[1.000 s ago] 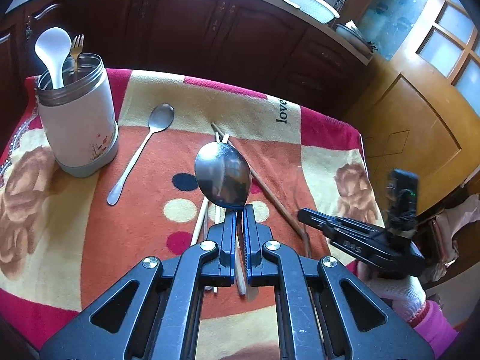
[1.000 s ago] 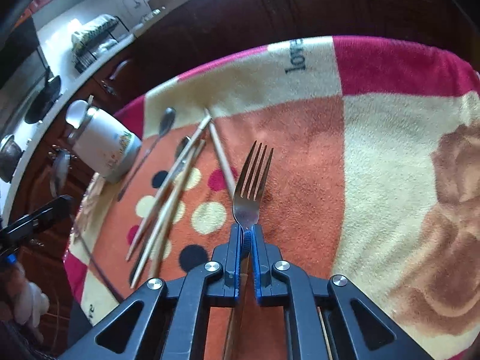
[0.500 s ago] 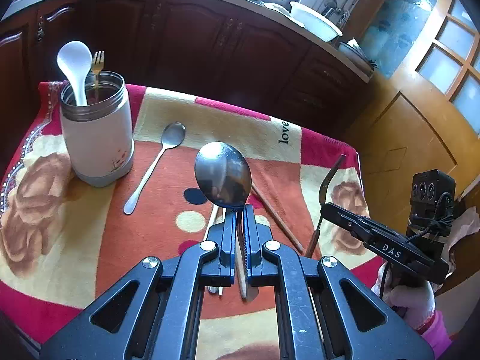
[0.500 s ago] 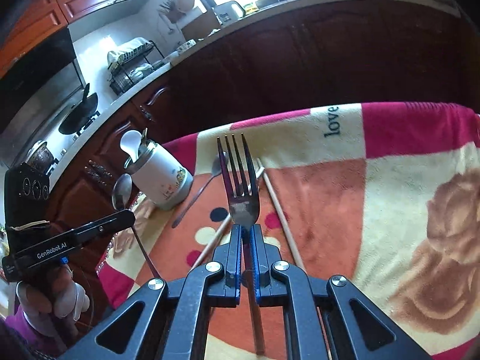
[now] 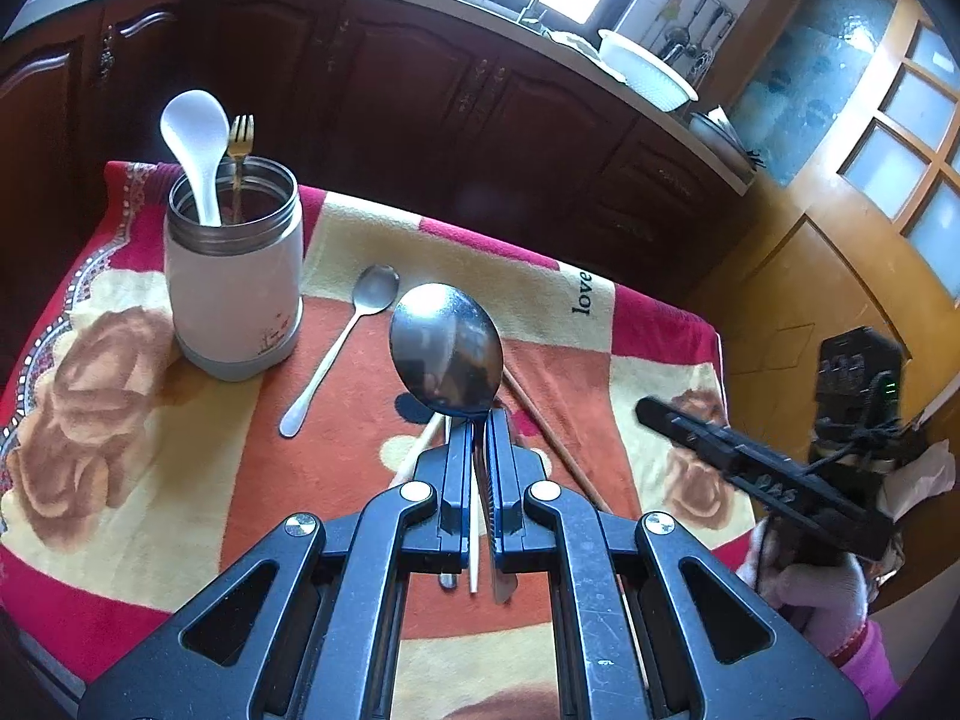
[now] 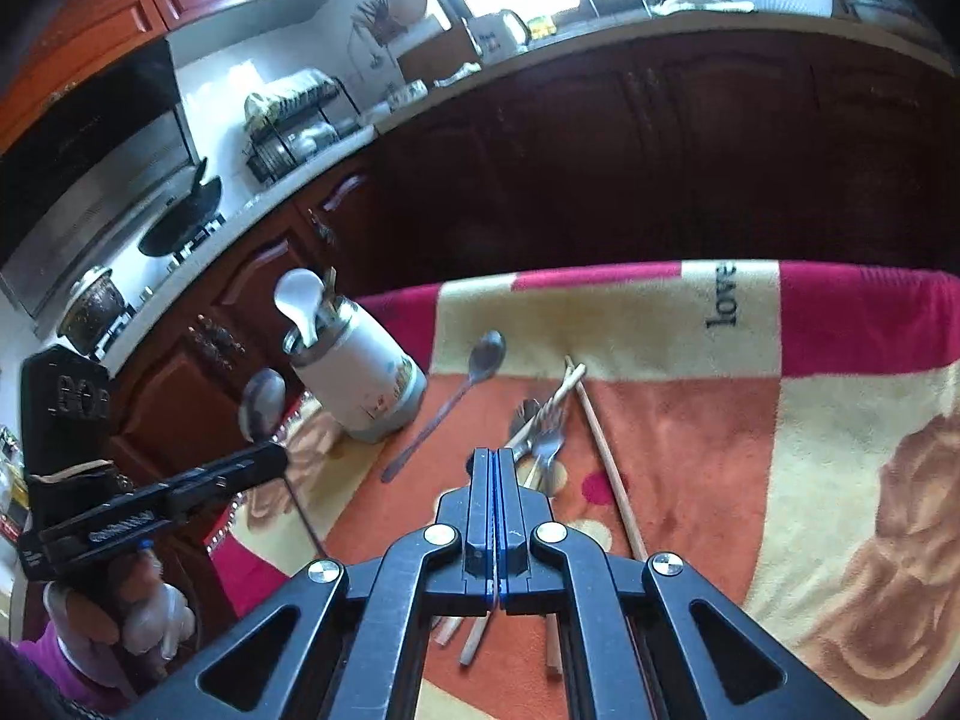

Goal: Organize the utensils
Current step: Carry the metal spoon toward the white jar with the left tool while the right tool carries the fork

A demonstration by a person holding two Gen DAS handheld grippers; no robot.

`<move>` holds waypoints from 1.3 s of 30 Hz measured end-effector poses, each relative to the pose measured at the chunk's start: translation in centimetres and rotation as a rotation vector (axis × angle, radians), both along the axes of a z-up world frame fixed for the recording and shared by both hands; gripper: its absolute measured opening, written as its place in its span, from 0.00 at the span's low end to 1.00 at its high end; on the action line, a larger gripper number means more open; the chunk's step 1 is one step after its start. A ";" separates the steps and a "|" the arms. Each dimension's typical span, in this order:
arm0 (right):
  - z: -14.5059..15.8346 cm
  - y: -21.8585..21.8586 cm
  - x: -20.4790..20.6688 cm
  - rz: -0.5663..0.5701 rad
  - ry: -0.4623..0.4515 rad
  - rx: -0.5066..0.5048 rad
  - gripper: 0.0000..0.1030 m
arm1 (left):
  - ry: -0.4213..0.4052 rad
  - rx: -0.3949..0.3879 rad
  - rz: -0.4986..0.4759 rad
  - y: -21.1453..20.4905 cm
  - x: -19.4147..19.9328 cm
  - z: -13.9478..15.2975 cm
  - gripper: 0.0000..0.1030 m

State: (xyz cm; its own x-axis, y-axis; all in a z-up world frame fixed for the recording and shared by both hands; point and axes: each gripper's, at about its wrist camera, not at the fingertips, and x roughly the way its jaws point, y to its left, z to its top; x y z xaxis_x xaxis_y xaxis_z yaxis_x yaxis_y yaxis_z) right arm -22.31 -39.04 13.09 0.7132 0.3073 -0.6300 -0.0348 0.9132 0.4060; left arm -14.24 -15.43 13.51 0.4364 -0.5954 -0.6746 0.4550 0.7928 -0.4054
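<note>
Left gripper (image 5: 478, 420) clamped on big shiny steel spoon (image 5: 445, 353), held above blanket. Right gripper (image 6: 497, 461) jaws fully together, nothing between; steel fork (image 6: 547, 443) lying on patterned blanket (image 6: 720, 420) among wooden chopsticks (image 6: 606, 462). White steel-rimmed canister (image 5: 234, 276) upright near far-left corner.

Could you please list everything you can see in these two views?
canister: one, white with steel rim, upright, far left of blanket
ladle spoon: one, white, standing in canister
small fork: one, gold, standing in canister
small spoon: one, silver, lying beside canister
large spoon: one, silver, held by left tool
fork: one, silver, among chopsticks
chopsticks: at least three, pale and brown, mid-blanket
blanket: one, red, orange, cream, over table
basin: one, white, on counter
left tool: black, shut on large spoon
right tool: black, shut, empty
right hand, left hand: white gloves, holding tools
</note>
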 end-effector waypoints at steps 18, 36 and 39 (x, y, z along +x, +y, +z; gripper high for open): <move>-10.5 2.3 10.2 0.041 0.245 -0.256 0.07 | 0.029 0.010 0.018 0.8 0.4 -0.7 0.03; 4.1 1.8 4.1 0.082 -0.097 -0.007 0.00 | -0.091 -0.048 0.115 5.5 3.3 5.0 0.03; 6.3 3.6 5.2 0.106 -0.153 -0.019 0.00 | -0.104 -0.057 0.147 6.9 4.6 5.9 0.03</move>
